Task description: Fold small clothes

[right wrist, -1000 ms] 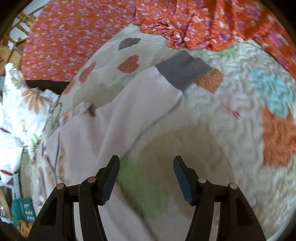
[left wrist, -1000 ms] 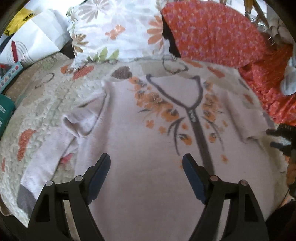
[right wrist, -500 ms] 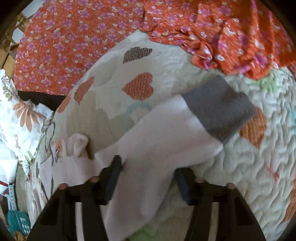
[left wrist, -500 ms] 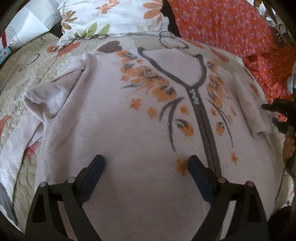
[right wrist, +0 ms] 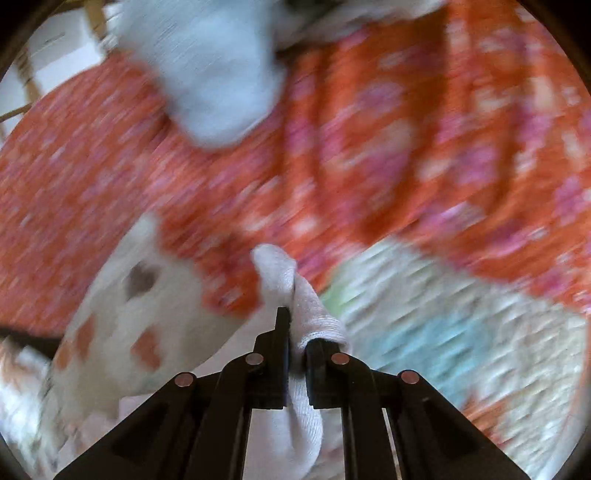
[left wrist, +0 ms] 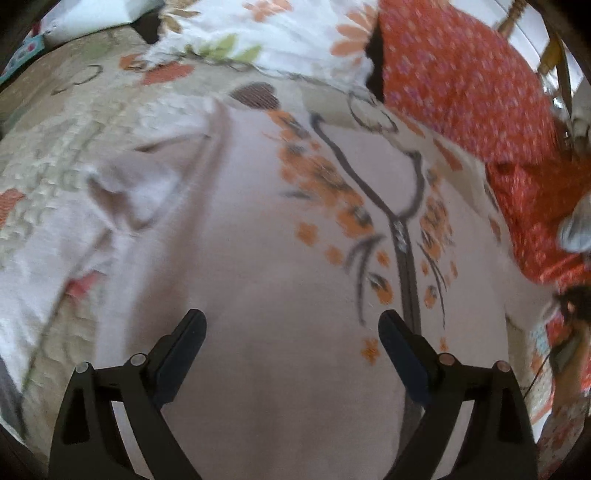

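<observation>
A pale pink cardigan (left wrist: 258, 258) with orange flowers and a dark grey placket lies spread face up on the quilted bedspread (left wrist: 66, 133). Its left sleeve (left wrist: 122, 192) is bunched at the left. My left gripper (left wrist: 291, 328) is open and hovers just above the cardigan's lower body, empty. My right gripper (right wrist: 297, 332) is shut on a pinched fold of the cardigan's pale pink sleeve fabric (right wrist: 291, 288) and holds it lifted above the bedspread (right wrist: 443, 332). The right wrist view is motion-blurred.
An orange floral cloth (left wrist: 480, 85) lies at the far right and also fills the right wrist view (right wrist: 369, 166). A white floral pillow (left wrist: 266, 33) sits behind the cardigan. A pale blue-grey cloth (right wrist: 214, 74) lies on the orange cloth.
My right gripper closed on the cardigan's right sleeve and lifted it, swinging toward the orange cloth. My left gripper pulled back a little over the cardigan's body and stays open.
</observation>
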Demonstrator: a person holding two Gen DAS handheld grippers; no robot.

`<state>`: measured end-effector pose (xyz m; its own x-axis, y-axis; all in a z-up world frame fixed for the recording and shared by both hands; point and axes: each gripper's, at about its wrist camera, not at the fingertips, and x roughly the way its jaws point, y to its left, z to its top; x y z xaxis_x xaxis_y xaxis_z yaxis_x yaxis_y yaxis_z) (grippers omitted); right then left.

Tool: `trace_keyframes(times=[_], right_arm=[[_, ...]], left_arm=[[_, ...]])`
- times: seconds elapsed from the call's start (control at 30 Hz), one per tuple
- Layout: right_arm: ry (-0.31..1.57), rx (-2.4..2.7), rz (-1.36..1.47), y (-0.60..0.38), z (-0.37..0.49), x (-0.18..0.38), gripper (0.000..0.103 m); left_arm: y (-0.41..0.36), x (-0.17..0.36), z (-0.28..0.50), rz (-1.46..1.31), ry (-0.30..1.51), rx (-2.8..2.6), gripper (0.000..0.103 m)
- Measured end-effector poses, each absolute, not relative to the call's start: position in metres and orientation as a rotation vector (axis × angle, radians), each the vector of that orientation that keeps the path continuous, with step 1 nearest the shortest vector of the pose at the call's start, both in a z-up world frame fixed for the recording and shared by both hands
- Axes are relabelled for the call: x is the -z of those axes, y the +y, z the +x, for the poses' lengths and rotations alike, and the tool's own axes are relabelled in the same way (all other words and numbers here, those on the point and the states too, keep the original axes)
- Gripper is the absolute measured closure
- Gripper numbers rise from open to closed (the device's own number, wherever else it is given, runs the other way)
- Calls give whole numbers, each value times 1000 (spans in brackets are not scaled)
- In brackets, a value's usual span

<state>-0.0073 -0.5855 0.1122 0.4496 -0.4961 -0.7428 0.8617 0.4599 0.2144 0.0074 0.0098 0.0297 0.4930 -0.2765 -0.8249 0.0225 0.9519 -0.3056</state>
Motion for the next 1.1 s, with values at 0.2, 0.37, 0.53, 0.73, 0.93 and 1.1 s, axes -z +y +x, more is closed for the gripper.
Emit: trace_keyframes(times=[0.2, 0.37, 0.53, 0.73, 0.93, 1.1], right_arm=[[674, 786, 583, -553, 1, -118, 95], [748, 427, 470, -449, 43, -127, 95], [857, 68, 379, -296, 88, -119, 95], [991, -181, 186, -121, 111, -79, 95], [1108, -385, 104, -50, 95, -56, 89], [1087, -450, 184, -74, 84, -78, 75]], left_arm=[[75, -59, 4, -347, 946, 54, 9], [140, -87, -9, -480, 848, -51, 9], [190, -110, -19, -549, 755, -128, 9], [228, -116, -25, -633, 718, -160, 9], [259, -116, -42, -723, 700, -186, 9], [274, -111, -49, -785, 701, -197, 9]])
